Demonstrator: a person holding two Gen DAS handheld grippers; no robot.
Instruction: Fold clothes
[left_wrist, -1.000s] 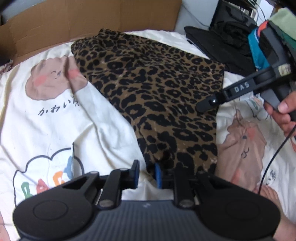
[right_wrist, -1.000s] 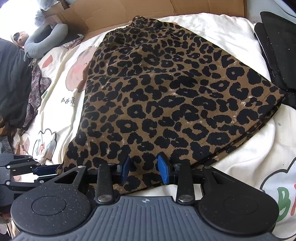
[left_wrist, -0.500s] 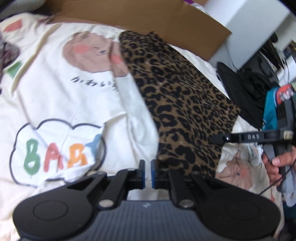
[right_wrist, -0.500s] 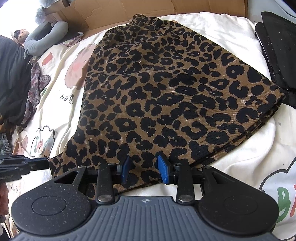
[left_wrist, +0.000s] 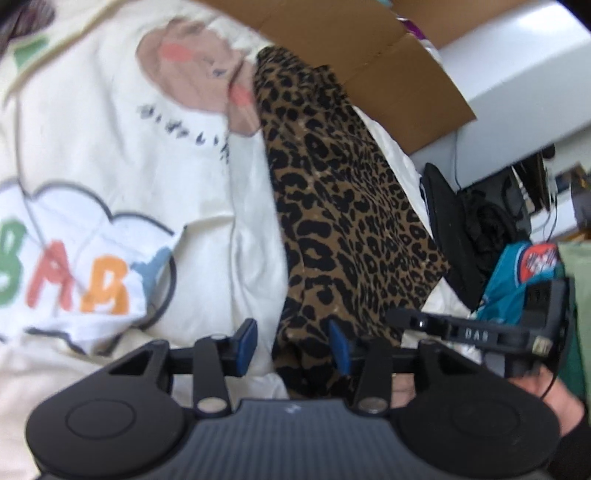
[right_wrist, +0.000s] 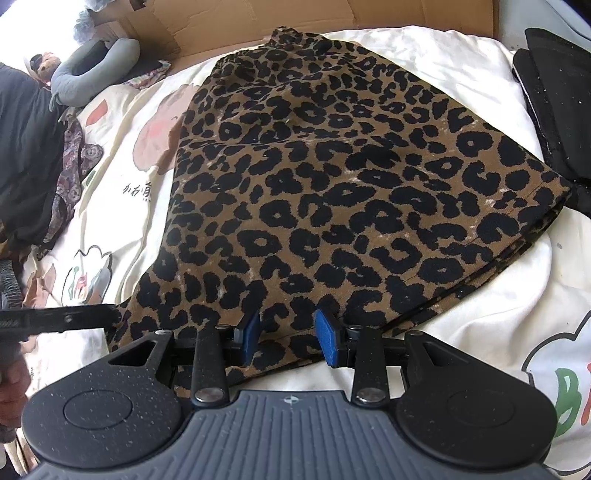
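Left gripper (left_wrist: 291, 345) jaws opening, skirt (right_wrist: 332, 177) edge between pads. Right gripper (right_wrist: 286, 341) parted over skirt hem, not pinching. Skirt flat on sheet (right_wrist: 498, 302).

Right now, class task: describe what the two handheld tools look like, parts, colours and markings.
Both match: the left tool and right tool have black finger arms tipped with blue pads, silver pivot screws, and a ribbed grey body between two round black discs. The right tool's finger, seen sideways, reads "DAS" in white.

"BABY" on sheet (left_wrist: 92, 155); "DAS" on right gripper (left_wrist: 472, 334)
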